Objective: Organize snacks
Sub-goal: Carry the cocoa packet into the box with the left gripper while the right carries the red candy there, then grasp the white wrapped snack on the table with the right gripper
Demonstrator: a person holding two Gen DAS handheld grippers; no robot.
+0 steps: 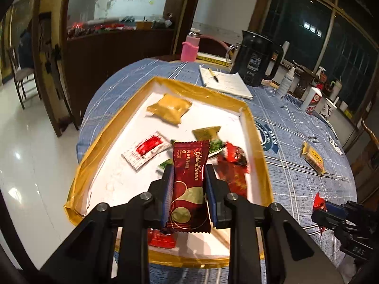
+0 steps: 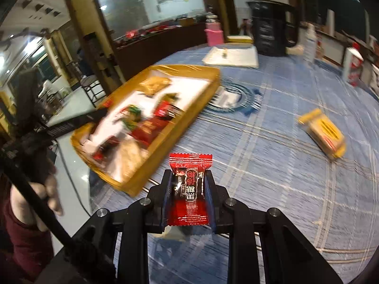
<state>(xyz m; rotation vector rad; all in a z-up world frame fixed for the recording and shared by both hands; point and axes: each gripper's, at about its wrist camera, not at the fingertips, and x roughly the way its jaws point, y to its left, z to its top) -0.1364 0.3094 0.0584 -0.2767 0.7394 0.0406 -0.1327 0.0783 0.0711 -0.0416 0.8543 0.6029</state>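
Two grippers, left gripper [image 1: 189, 177] clamping one maroon foil candy packet [image 1: 188, 184] over gold-rimmed white tray [image 1: 258, 146], right gripper [image 2: 188, 182] clamping one red-black candy packet [image 2: 189, 189], one yellow packet [image 2: 323, 131] on blue checked tablecloth [image 2: 272, 165] at two o'clock.

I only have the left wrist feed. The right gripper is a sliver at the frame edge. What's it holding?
Observer: The right gripper is shut on a red and black snack packet, held lengthwise between the fingers.
Operator: Is it over the tray?
Observer: No. It is over the blue tablecloth; the gold tray lies ahead to its left.
Operator: Anything loose on its side?
Observer: A yellow packet lies on the cloth ahead to its right, outside the tray.
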